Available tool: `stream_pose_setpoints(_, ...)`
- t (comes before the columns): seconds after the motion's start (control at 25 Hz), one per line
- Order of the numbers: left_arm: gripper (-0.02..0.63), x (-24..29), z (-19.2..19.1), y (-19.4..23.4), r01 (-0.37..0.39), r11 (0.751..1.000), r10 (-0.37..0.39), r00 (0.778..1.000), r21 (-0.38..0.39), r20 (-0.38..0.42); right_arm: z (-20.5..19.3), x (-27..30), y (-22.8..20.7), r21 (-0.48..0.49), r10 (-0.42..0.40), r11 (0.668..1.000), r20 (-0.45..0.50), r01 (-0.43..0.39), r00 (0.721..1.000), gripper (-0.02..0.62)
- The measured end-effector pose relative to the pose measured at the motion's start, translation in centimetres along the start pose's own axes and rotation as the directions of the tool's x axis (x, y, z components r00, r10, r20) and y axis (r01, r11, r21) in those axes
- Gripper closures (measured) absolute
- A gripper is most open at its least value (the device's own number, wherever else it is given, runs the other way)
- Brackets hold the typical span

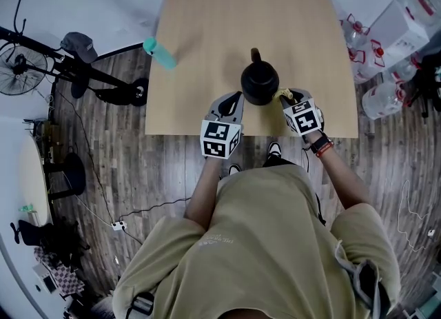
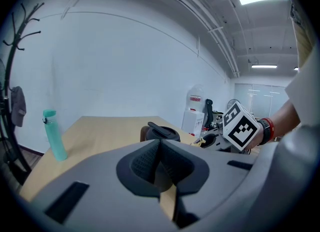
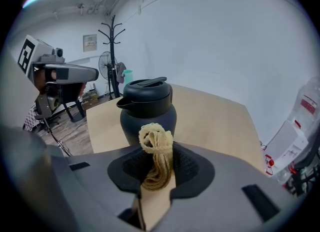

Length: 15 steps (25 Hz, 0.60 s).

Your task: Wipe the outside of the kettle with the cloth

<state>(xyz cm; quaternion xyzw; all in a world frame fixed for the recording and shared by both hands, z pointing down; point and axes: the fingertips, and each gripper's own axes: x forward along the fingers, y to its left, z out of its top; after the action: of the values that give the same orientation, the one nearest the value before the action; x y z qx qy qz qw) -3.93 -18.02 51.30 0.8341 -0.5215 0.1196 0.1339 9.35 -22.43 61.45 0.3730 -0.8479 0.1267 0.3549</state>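
Observation:
A black kettle (image 1: 260, 80) with a lid and a brown handle stands near the table's front edge; it also shows as the kettle (image 3: 148, 109) and the kettle (image 2: 161, 132). My right gripper (image 1: 286, 96) is just right of it, shut on a bunched yellow cloth (image 3: 156, 152) whose tip (image 1: 283, 93) pokes out toward the kettle's side. My left gripper (image 1: 236, 99) sits at the kettle's left front, jaws closed together with nothing between them (image 2: 159, 163).
A teal bottle (image 1: 160, 53) lies near the wooden table's (image 1: 207, 28) left edge. Water jugs (image 1: 386, 69) crowd the floor to the right. A fan and a coat rack (image 1: 41, 63) stand to the left.

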Motion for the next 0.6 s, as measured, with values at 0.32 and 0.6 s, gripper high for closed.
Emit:
stream_pose_setpoints(0.32,0.581,-0.5,-0.3,0.6,-0.020,1.000,0.020,1.000,-0.008,-0.001,-0.3,0.8,-1.0,-0.027,-0.016,1.000,-0.019,0.016,1.000,0.479)
stream_pose_setpoints(0.6,0.581,-2.1,-0.9,1.9,-0.027,0.999,0.027,1.000,-0.016,-0.005,-1.6,-0.1,1.4,0.183,-0.032,0.983,0.021,0.027,0.999,0.479)
